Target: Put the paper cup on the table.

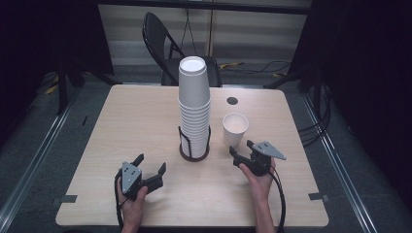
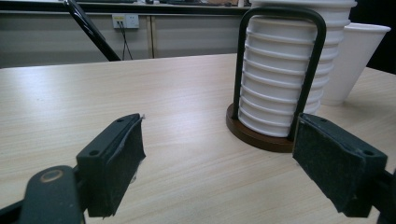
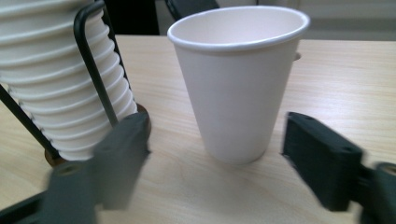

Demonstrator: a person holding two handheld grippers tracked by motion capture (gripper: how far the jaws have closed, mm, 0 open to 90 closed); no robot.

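Apparently lined up for a grab, the right tool (image 3: 215,158) gapes wide around the lone cup (image 3: 238,79) at frame centre, beside the cup stack (image 1: 194,109); the left tool (image 1: 151,167) waits wide, lower left.

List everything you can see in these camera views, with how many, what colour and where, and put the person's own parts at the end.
stack of paper cups: one stack, white, upside down in the holder at table centre
cup holder: one, dark round base with black wire hoops, table centre
single paper cup: one, white, upright, just right of the stack, in front of the right gripper
table: one, light wood
folding chair: one, black, behind the table
wall socket: one, white, back wall
left gripper: one, black, jaws open, near table edge left
right gripper: one, black, jaws open, facing the single cup
hands: two, holding the grippers
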